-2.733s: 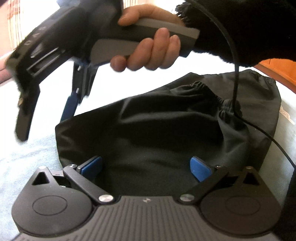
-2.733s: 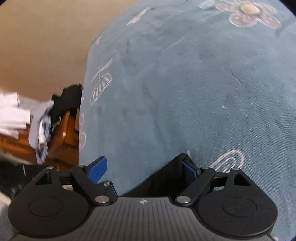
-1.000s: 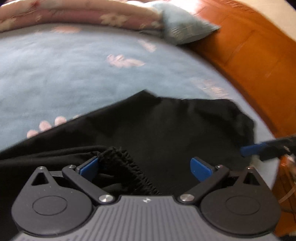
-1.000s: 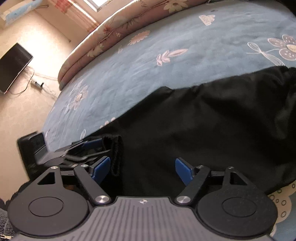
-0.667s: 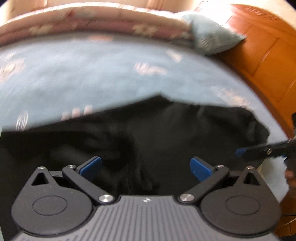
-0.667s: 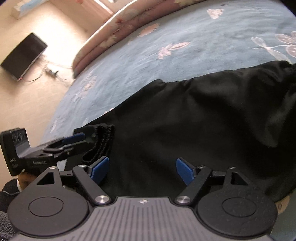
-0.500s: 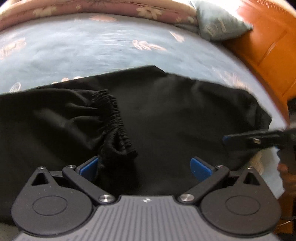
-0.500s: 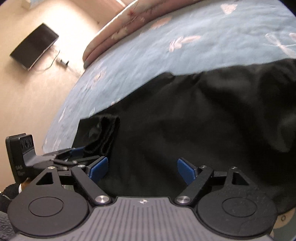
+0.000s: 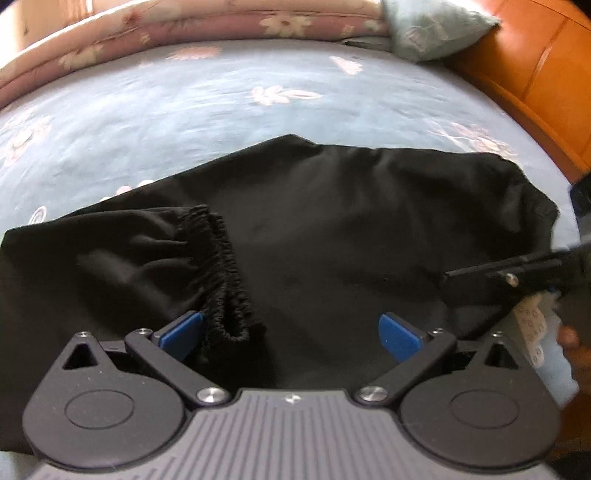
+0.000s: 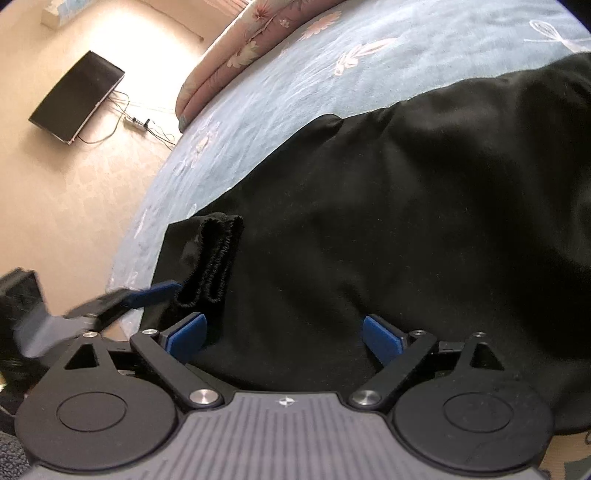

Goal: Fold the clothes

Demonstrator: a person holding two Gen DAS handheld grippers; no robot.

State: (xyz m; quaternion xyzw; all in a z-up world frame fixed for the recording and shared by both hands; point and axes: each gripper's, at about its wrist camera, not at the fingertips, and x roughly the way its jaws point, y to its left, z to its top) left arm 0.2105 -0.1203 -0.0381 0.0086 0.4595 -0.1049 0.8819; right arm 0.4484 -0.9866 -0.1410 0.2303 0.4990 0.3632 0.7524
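Black trousers (image 9: 332,240) lie folded across the blue flowered bedspread (image 9: 184,110). Their gathered elastic cuff (image 9: 225,280) rests on top of the cloth, just beside the left pad of my left gripper (image 9: 290,334). That gripper is open, low over the near edge of the trousers, and nothing is pinched. My right gripper (image 10: 284,336) hovers over the same trousers (image 10: 406,221) from the other end. Its jaws are opening, with only flat cloth below them. The cuff (image 10: 214,258) lies ahead of its left pad. Each gripper shows in the other's view, as a right gripper finger (image 9: 509,275) and a left gripper finger (image 10: 155,291).
A pink flowered quilt (image 9: 184,22) and a grey-green pillow (image 9: 432,26) lie along the far side of the bed. An orange wooden headboard (image 9: 535,74) runs on the right. The right wrist view shows beige floor and a dark flat screen (image 10: 77,96) with cables.
The cuff has come to rest on the trousers beside my left pad, and the left gripper has drawn back and tilted. The right gripper has sunk lower and its jaws have spread wider.
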